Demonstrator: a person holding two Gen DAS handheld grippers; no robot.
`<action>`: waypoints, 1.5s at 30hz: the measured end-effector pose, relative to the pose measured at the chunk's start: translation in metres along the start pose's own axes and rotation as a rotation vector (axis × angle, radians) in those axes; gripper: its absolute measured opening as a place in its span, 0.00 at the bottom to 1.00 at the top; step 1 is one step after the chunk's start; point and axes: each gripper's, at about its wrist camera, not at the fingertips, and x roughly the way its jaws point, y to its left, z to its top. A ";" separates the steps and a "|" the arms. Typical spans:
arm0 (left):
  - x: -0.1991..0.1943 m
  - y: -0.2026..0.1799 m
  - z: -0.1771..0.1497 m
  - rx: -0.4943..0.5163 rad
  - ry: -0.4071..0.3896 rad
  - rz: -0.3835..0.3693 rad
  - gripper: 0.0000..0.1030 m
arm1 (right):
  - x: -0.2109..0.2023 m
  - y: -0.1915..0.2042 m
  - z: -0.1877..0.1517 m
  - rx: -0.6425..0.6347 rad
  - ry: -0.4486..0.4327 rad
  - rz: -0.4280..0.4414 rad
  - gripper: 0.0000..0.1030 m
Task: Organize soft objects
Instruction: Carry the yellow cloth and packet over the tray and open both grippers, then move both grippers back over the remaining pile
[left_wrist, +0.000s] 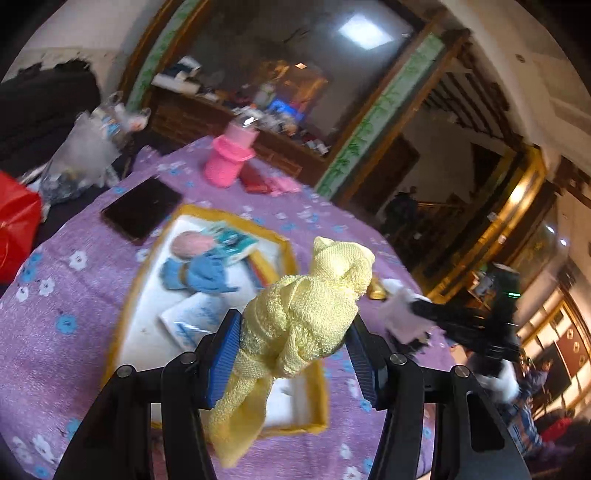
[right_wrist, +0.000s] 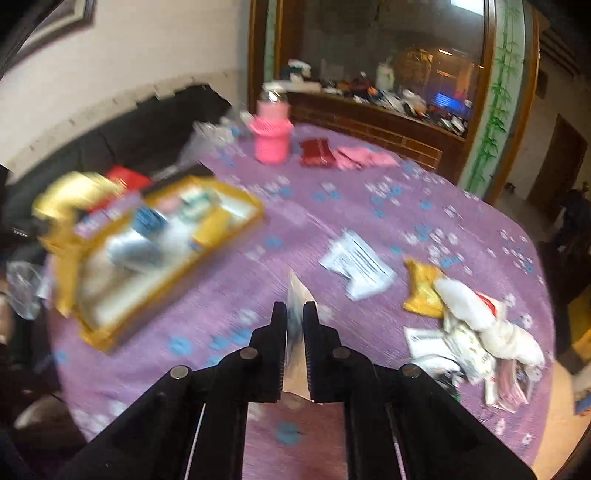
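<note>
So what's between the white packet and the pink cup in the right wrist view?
Bare purple tablecloth runs from the white packet to the pink cup, as the right wrist view shows; the red pouch sits off to the cup's right.

No text could be read anywhere. The white leaflet (right_wrist: 357, 268) on the tablecloth carried dark printed lines, and the packets in the yellow tray (left_wrist: 291, 254) bore printing, but blur left all of it illegible.
</note>
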 end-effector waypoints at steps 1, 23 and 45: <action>0.007 0.007 0.004 -0.022 0.014 0.033 0.58 | -0.002 0.007 0.002 0.008 -0.010 0.026 0.08; -0.014 0.024 0.006 -0.150 -0.125 0.177 0.78 | 0.108 0.111 0.037 0.237 0.166 0.516 0.11; 0.081 -0.168 -0.036 0.286 0.124 -0.135 0.90 | -0.091 -0.046 -0.100 0.415 -0.246 -0.155 0.78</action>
